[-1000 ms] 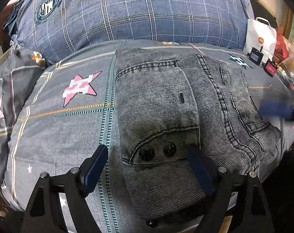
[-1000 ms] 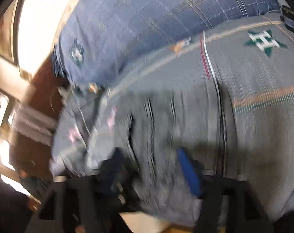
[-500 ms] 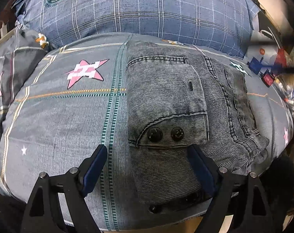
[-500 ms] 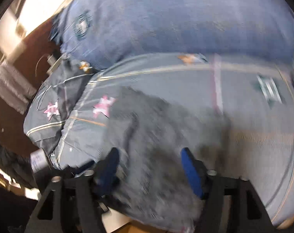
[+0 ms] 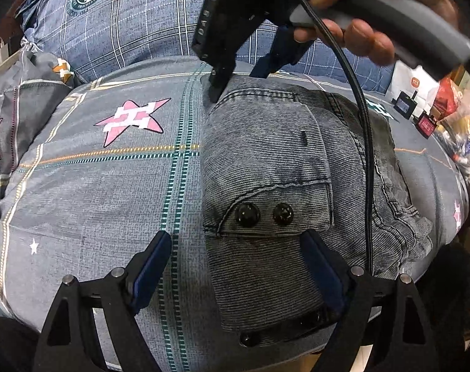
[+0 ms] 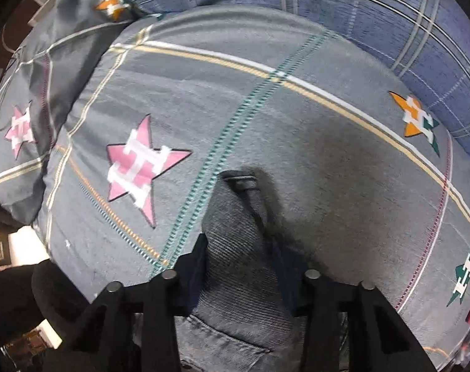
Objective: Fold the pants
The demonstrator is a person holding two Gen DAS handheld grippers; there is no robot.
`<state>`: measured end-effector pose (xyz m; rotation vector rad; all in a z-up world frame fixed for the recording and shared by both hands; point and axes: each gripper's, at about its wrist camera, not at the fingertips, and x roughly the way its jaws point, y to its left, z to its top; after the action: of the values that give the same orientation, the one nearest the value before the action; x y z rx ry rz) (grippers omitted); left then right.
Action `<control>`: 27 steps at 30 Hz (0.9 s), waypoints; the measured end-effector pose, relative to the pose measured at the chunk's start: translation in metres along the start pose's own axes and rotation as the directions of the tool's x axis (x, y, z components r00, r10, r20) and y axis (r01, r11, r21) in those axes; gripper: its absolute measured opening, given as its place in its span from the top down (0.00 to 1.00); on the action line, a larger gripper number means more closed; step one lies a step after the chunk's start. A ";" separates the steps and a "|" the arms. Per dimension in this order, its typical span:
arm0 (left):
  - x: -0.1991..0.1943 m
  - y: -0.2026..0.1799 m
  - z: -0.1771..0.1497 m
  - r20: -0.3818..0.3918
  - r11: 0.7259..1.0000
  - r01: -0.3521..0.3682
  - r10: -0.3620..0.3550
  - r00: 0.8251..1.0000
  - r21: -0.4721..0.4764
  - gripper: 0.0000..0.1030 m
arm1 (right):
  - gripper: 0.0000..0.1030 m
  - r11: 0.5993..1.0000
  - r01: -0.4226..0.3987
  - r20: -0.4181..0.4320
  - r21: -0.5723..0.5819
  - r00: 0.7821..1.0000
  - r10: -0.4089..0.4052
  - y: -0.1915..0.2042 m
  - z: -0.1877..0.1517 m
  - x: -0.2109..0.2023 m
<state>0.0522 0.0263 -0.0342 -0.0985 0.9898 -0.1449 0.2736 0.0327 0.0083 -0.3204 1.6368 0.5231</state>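
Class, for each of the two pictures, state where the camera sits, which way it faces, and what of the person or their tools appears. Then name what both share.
Left wrist: sits behind the open left gripper, looking down over the folded pants toward the pillow; the person's hand with the right gripper shows.
Right wrist: sits above the right gripper, facing down at the pants' far corner, jaws just closing around it.
Shared: pants, star-patterned bedsheet, pillow.
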 end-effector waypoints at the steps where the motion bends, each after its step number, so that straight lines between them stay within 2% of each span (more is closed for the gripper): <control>1: 0.000 0.001 0.000 0.001 1.000 0.003 -0.003 1.000 -0.001 0.15 | 0.60 1.000 0.007 0.015 0.010 1.000 -0.007 -0.002 -0.002 -0.001; 4: 0.000 0.000 0.000 0.002 1.000 0.000 0.000 1.000 -0.002 0.15 | 0.60 0.998 0.035 0.115 0.043 0.993 -0.040 -0.005 -0.011 -0.017; 6: 0.000 -0.001 -0.001 0.005 1.000 -0.005 0.005 1.000 -0.001 0.15 | 0.60 0.992 0.087 0.203 0.092 0.973 -0.105 -0.013 -0.018 -0.033; 8: -0.001 -0.002 -0.001 0.008 1.000 -0.007 0.007 1.000 -0.004 0.15 | 0.60 0.982 0.145 0.254 0.124 0.952 -0.172 -0.019 -0.024 -0.045; 10: -0.001 -0.002 -0.001 0.009 1.000 -0.012 0.012 1.000 -0.012 0.14 | 0.58 0.988 0.079 0.312 0.131 0.943 -0.116 -0.022 -0.038 -0.062; 11: -0.002 -0.002 -0.002 0.009 1.000 -0.012 0.012 1.000 -0.014 0.14 | 0.58 0.991 0.005 0.354 0.130 0.934 -0.051 -0.021 -0.054 -0.075; 13: -0.003 -0.002 -0.002 0.008 1.000 -0.015 0.015 1.000 -0.018 0.14 | 0.46 0.980 -0.179 0.381 0.090 0.915 0.132 -0.017 -0.080 -0.086; 15: -0.004 -0.001 -0.001 0.006 1.000 -0.011 0.011 1.000 -0.028 0.14 | 0.45 0.961 -0.267 0.377 0.068 0.899 0.223 -0.015 -0.101 -0.079; 16: -0.006 -0.001 -0.001 0.003 0.999 -0.008 0.008 1.000 -0.034 0.15 | 0.45 0.961 -0.266 0.362 0.080 0.906 0.221 -0.021 -0.111 -0.068; 17: -0.009 0.000 0.000 -0.003 0.999 -0.004 0.004 1.000 -0.044 0.15 | 0.45 0.964 -0.238 0.329 0.118 0.925 0.189 -0.033 -0.118 -0.050; 18: -0.012 0.001 0.001 -0.004 0.999 0.002 -0.002 1.000 -0.052 0.15 | 0.54 0.962 -0.206 0.283 0.181 0.947 0.150 -0.051 -0.122 -0.027; 19: -0.019 0.001 0.001 0.000 0.998 0.000 0.000 1.000 -0.055 0.15 | 0.60 0.936 -0.275 0.315 0.222 0.928 0.198 -0.070 -0.130 -0.016; 20: -0.028 0.001 0.000 0.013 0.999 -0.010 0.011 1.000 -0.045 0.15 | 0.60 0.913 -0.329 0.362 0.241 0.903 0.230 -0.078 -0.137 -0.021; 21: -0.033 0.000 0.000 0.022 0.999 -0.020 0.021 1.000 -0.041 0.15 | 0.59 0.897 -0.360 0.384 0.257 0.889 0.247 -0.081 -0.145 -0.029; 23: -0.046 0.004 -0.002 0.044 0.998 -0.049 0.051 0.998 -0.049 0.15 | 0.52 0.916 -0.336 0.445 0.219 0.870 0.213 -0.075 -0.160 -0.051; 26: -0.050 0.012 -0.003 0.031 0.992 -0.104 0.107 0.994 -0.069 0.15 | 0.39 0.916 -0.370 0.517 0.156 0.821 0.244 -0.070 -0.191 -0.062; 27: -0.048 0.014 -0.002 0.022 0.990 -0.119 0.121 0.992 -0.071 0.15 | 0.37 0.922 -0.348 0.506 0.171 0.834 0.221 -0.072 -0.200 -0.050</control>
<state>0.0254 0.0479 0.0024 -0.1041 0.9716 0.0011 0.1446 -0.1354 0.0613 0.2465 1.2454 0.5557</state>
